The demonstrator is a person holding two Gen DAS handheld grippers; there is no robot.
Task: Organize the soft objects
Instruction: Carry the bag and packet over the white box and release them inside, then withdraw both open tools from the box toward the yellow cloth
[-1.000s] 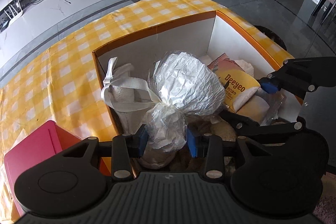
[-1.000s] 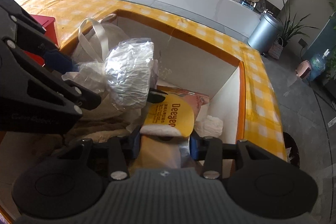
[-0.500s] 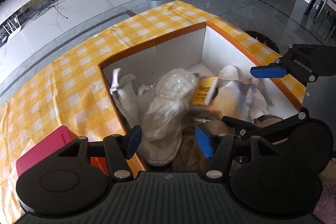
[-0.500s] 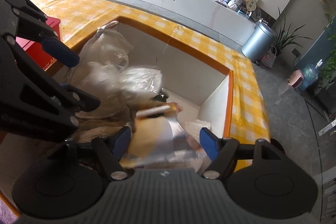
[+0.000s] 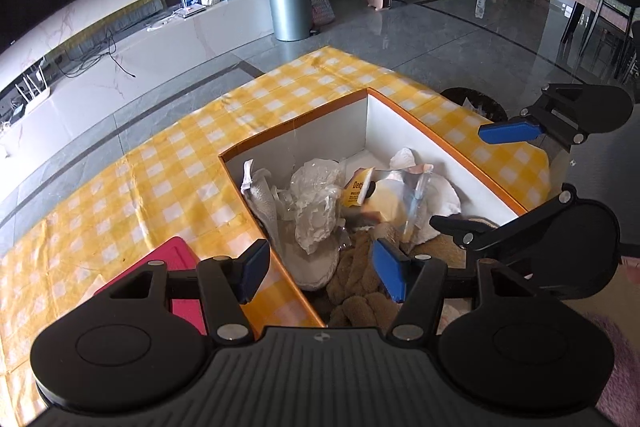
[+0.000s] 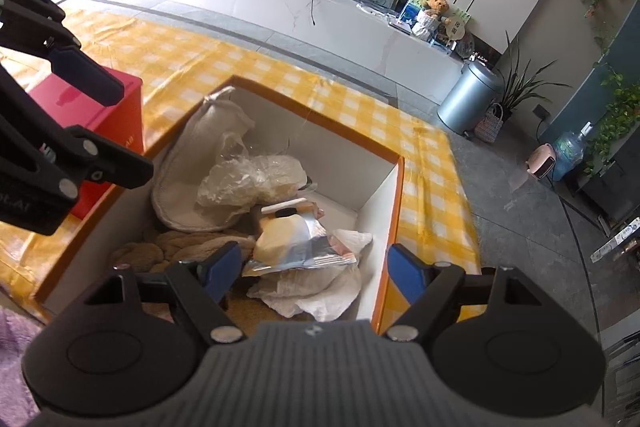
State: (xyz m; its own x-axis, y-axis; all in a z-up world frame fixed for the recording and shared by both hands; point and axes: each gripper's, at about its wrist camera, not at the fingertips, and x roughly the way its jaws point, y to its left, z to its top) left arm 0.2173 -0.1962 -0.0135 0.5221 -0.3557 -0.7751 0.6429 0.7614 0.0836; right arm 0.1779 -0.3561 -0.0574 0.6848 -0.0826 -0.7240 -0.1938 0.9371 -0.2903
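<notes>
A: Grippers first, nearest the lens. The left gripper (image 5: pixel 318 273) stands wide with nothing between its blue pads. The right gripper (image 6: pixel 314 273) has its jaws opening, also with nothing held; the foil pack lies below, untouched.

B: And the soft objects?

A: All that show are inside the orange-rimmed box (image 5: pixel 296 131): a brown knitted piece (image 5: pixel 360 287) nearest, then a white cloth bag (image 6: pixel 188 187) against the left wall, a crinkled clear plastic bundle (image 5: pixel 316 203) on it, a yellow "Deeyeo" pack (image 5: pixel 358 189), the silver foil pack (image 6: pixel 304 243) and white tissue (image 6: pixel 316 291).

B: So it looks largely done?

A: Probably. They lie heaped rather than neat, so some tidying may remain. A purple fuzzy thing shows at the frame edge; whether it belongs, nobody can tell.

B: Room to move?

A: The box walls hem in both sides. A red box (image 6: pixel 100 115) sits just beside the left wall; the checked tablecloth (image 5: pixel 160 179) beyond lies bare.
</notes>
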